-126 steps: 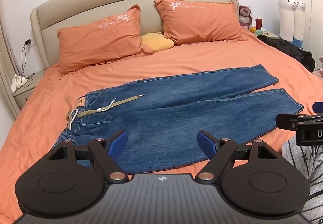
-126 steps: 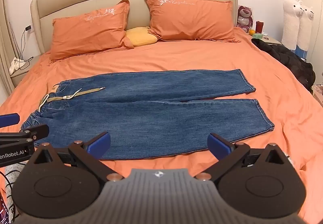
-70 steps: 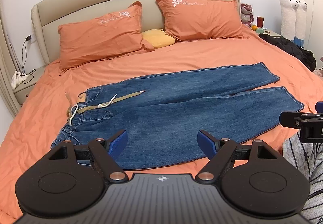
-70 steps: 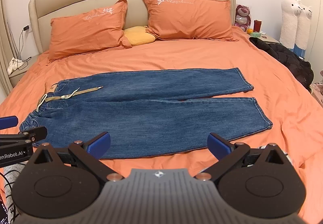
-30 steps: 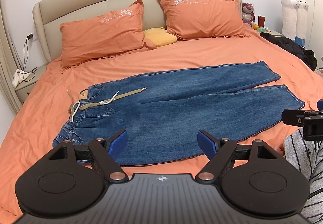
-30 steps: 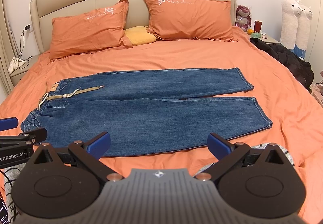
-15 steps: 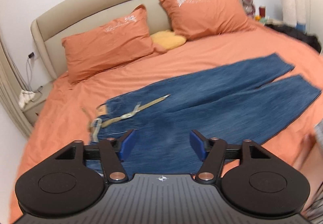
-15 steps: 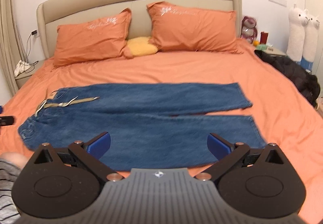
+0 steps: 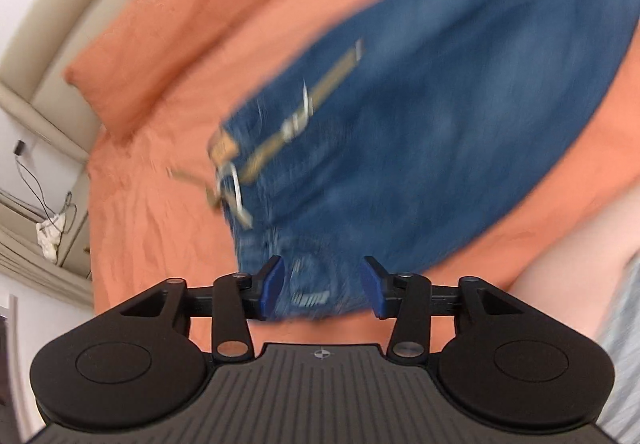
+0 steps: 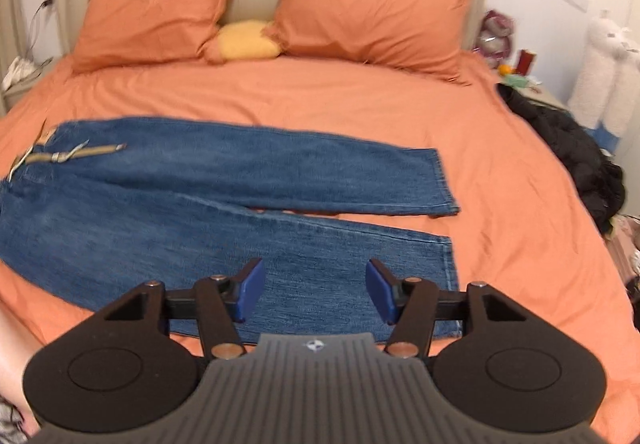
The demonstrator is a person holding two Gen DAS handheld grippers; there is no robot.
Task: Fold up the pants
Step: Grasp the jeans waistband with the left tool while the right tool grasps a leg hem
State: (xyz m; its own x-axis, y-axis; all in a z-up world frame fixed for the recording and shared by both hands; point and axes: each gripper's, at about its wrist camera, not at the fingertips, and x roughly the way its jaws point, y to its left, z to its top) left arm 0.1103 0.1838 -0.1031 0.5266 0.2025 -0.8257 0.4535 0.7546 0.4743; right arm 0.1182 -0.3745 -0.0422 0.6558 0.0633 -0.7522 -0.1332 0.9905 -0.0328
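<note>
Fingers on my left gripper point(image 9: 323, 288) closing, nothing pinched, above jeans point(image 9: 420, 131) waistband; right gripper point(image 10: 314, 292) closing empty over leg hem.

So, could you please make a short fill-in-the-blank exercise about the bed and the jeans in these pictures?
1. The jeans lie flat on a bed whose sheet is ____ in colour.
2. Between the two large pillows rests a small ____ cushion.
3. The tan belt is at the ____ end of the jeans.
4. The right hand-held gripper hangs over the nearer ____ of the jeans.

Missing words: orange; yellow; waist; leg
</note>
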